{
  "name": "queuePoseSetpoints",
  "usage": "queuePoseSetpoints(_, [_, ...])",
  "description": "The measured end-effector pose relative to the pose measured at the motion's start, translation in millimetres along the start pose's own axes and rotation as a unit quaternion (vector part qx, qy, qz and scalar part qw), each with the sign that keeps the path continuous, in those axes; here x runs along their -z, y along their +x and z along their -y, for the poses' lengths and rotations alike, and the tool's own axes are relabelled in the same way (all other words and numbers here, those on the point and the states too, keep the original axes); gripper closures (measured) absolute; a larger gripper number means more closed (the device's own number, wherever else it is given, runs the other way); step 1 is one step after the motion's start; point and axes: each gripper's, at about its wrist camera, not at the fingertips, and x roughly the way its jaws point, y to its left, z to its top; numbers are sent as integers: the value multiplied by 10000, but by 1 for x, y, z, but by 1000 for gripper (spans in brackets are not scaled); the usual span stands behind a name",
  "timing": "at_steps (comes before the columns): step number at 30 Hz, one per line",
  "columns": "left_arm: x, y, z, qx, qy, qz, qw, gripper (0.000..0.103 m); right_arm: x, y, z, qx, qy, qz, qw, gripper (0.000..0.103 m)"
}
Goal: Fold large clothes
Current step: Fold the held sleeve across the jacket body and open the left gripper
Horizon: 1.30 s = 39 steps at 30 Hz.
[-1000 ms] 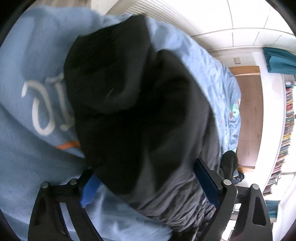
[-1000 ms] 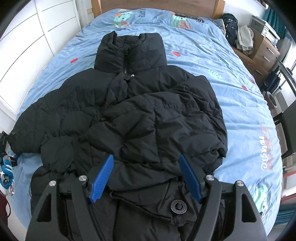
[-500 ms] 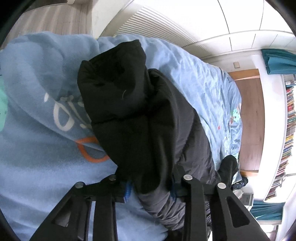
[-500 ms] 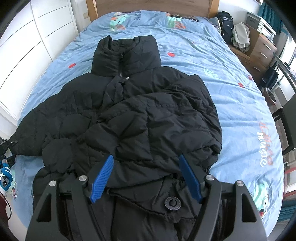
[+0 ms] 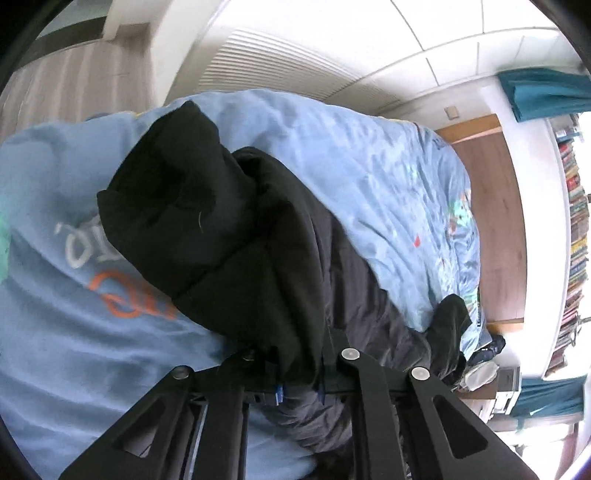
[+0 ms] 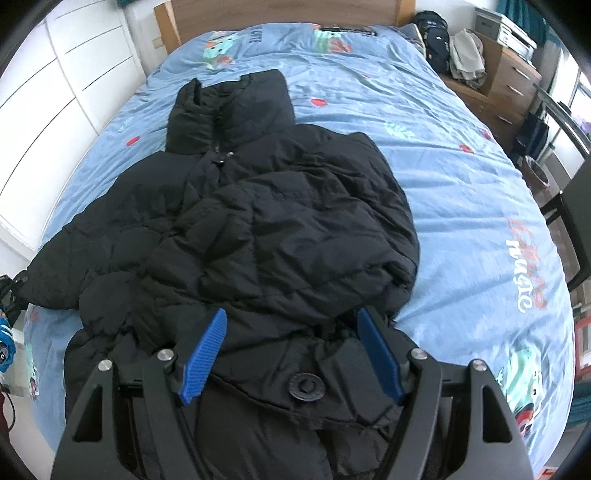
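Observation:
A black puffer jacket [image 6: 258,221] lies spread on the blue bedspread [image 6: 461,192], collar toward the headboard, one side folded over its middle. My left gripper [image 5: 299,387] is shut on the jacket's sleeve [image 5: 207,229], whose dark padded fabric fills the middle of the left wrist view. My right gripper [image 6: 295,354] is open, its blue pads [image 6: 207,350] standing on either side of the jacket's bottom hem, near a round black snap [image 6: 306,386]. The left gripper shows at the far left edge of the right wrist view [image 6: 9,295].
A wooden headboard [image 6: 288,11] stands at the far end of the bed. A wooden dresser [image 6: 506,77] with bags and clothes stands at the right. White wardrobe doors [image 6: 55,92] line the left side. A bookshelf [image 5: 576,229] shows in the left wrist view.
My left gripper went from wide open around the sleeve to shut on it and has pulled back a little. My right gripper stayed open and moved slightly closer to the hem.

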Motion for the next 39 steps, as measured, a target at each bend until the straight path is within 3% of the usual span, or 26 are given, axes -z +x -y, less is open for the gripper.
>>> queuePoseSetpoints(8, [16,-2,57,393,632,5,9972,95,4,-15,39,72,324,116,9994,30])
queuePoseSetpoints(16, [68,-4,145,1055,1744,-351,9784,95,11,-35,77,176,626,292,9975,30])
queuePoseSetpoints(21, [125,11,184,1216,2500,-814,9571,95,20,-44,93,214,805,367,9958,30])
queuePoseSetpoints(26, [191,35,197,1241,3040,-1414,9339,95,30,-49,104,241,896,383,9950,30])
queuePoseSetpoints(34, [275,71,176,868,3584,-2206,9029,96,49,-54,113,272,944,382,9944,30])
queuePoseSetpoints(39, [302,87,148,452,3855,-2493,8872,96,58,-52,113,245,965,350,9944,30])
